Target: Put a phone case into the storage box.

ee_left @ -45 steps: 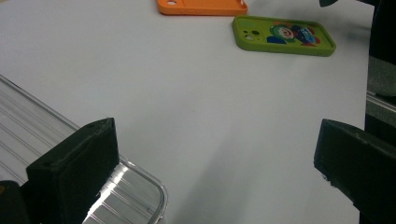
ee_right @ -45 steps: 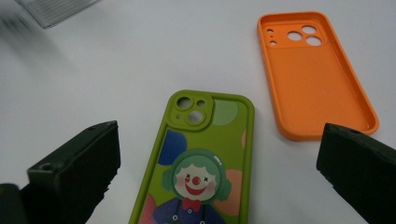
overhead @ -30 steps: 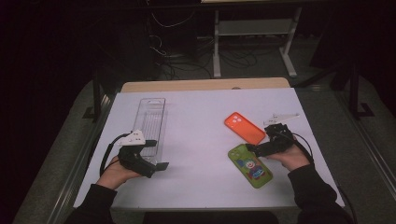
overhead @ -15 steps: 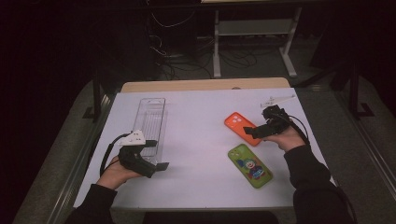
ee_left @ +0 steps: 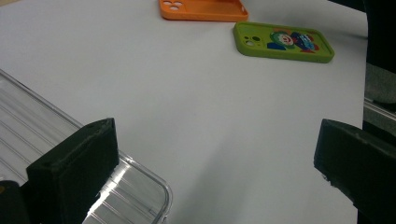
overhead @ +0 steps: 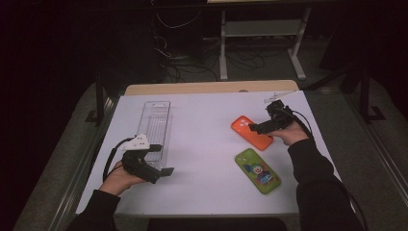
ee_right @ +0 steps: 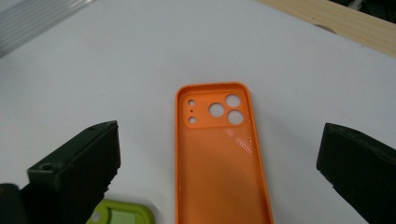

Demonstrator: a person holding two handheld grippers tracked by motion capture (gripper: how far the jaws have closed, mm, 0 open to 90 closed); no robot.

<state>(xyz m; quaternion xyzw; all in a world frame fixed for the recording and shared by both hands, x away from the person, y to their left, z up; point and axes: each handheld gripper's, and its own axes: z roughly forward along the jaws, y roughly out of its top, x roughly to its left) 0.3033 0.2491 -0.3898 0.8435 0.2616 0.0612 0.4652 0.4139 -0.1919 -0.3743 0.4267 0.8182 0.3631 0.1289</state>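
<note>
An orange phone case point(overhead: 251, 133) lies inside-up on the white table, with its camera holes at the far end point(ee_right: 219, 158). A green phone case point(overhead: 257, 170) with a cartoon clown lies just nearer the person. My right gripper point(overhead: 255, 128) is open over the orange case's right end, and the case sits between its wide jaws point(ee_right: 219, 170). My left gripper point(overhead: 161, 159) is open at the near left, beside the near end of a clear plastic tray point(overhead: 156, 126). In the left gripper view point(ee_left: 215, 172), both cases point(ee_left: 203, 9) point(ee_left: 282, 41) lie far ahead.
The clear tray point(ee_left: 28, 130) is long and ribbed and runs front to back at the table's left. A wooden strip point(overhead: 211, 88) borders the far edge. Bare white tabletop point(overhead: 207, 149) lies between the tray and the cases. Cables and a table frame stand beyond.
My right gripper has moved away from the green case, farther along the table, and now sits over the orange case. The left gripper has stayed put.
</note>
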